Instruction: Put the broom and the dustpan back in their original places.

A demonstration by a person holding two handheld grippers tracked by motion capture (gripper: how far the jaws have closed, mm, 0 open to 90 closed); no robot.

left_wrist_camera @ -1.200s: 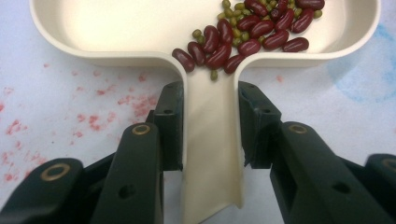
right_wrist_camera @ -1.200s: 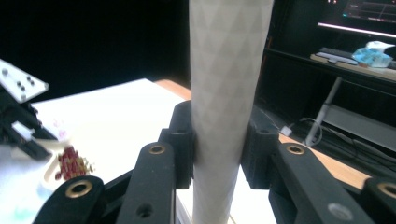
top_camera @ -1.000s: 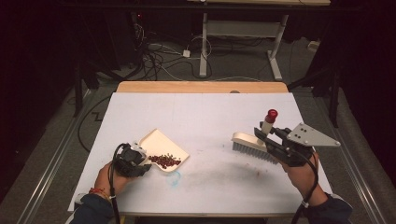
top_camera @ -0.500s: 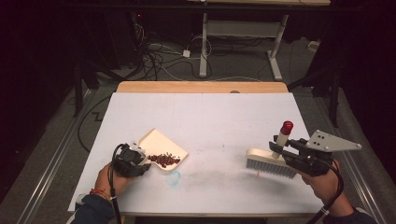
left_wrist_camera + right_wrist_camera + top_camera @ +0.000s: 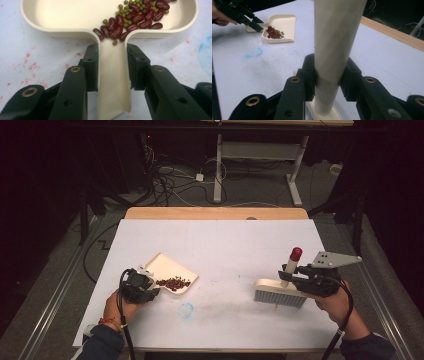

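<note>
A cream dustpan lies at the table's left with red and green beans piled in it. My left gripper is shut on the dustpan's handle, its jaws pressing both sides, and the beans sit just past the handle. At the right, my right gripper is shut on the cream handle of a brush, whose bristles rest on the table and whose red-tipped handle stands upright. The dustpan shows far off in the right gripper view.
The white table cover has a faint blue smudge in front of the dustpan and small red stains. A wooden strip runs along the far edge. Cables and a desk frame lie on the dark floor beyond.
My right gripper carried the brush to the right and toward me, then set it down with its bristles on the table. The left gripper and dustpan stayed put.
</note>
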